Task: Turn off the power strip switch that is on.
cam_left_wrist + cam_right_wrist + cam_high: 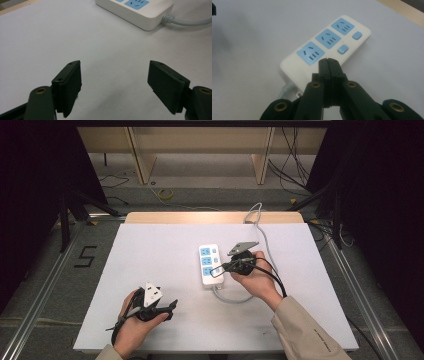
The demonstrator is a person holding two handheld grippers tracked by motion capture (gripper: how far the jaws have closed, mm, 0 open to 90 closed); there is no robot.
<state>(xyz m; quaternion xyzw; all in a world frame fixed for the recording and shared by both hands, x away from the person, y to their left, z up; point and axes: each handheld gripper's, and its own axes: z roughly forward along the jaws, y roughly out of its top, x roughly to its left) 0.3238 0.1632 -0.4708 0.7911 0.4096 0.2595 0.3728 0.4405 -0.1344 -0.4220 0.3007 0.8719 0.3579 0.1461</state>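
Observation:
A white power strip [210,264] with three blue sockets and blue switches lies mid-table, its grey cable [263,230] running off the back edge. In the right gripper view the strip [329,47] lies just beyond my right gripper [328,60], whose jaws are shut with nothing between them, tips over the strip's near edge beside the nearest socket. From above, the right gripper [216,271] is held by a hand at the strip's right side. My left gripper [173,306] rests near the front left of the table. Its jaws [115,75] stand wide open over bare table, the strip's end [140,12] far ahead.
The white table top [150,270] has a wooden strip along its back edge. Metal rails [45,285] run along both sides. Wooden furniture legs and loose cables lie on the floor behind. A beige sleeve [300,330] comes in from the bottom right.

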